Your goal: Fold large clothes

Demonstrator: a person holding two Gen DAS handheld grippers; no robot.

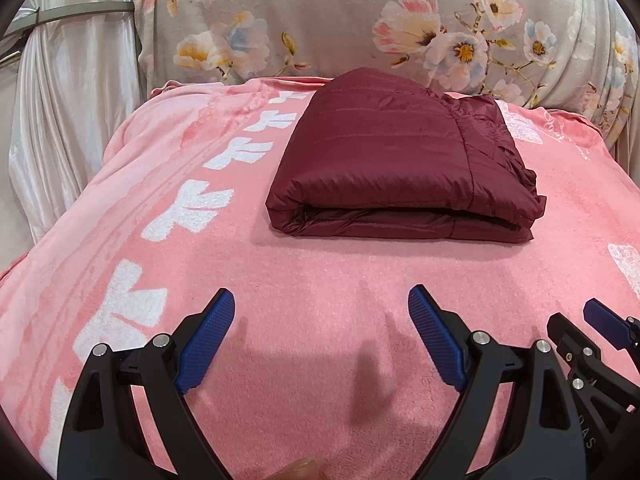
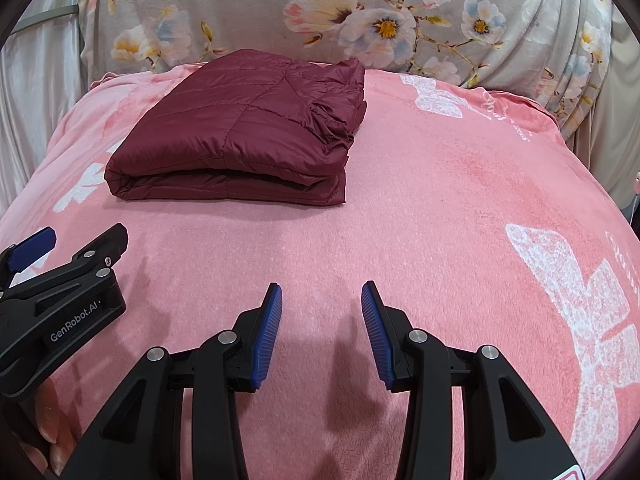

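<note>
A dark red quilted jacket (image 1: 400, 160) lies folded into a compact rectangle on the pink blanket (image 1: 312, 272), near its far edge. In the right wrist view the same jacket (image 2: 244, 132) sits at the upper left. My left gripper (image 1: 320, 300) hovers over bare blanket well short of the jacket, jaws wide apart and nothing between them. My right gripper (image 2: 322, 294) is beside it, also short of the jacket, its blue pads (image 2: 270, 328) parted by a moderate gap with only blanket showing between them. Each gripper appears at the edge of the other's view.
The pink blanket (image 2: 460, 208) carries white bow prints and covers a raised surface. Behind it stands a grey floral-covered backrest (image 1: 340, 20). White satin drapery (image 1: 60, 120) hangs at the left. Fingertips of a hand (image 2: 52, 436) show at the lower left.
</note>
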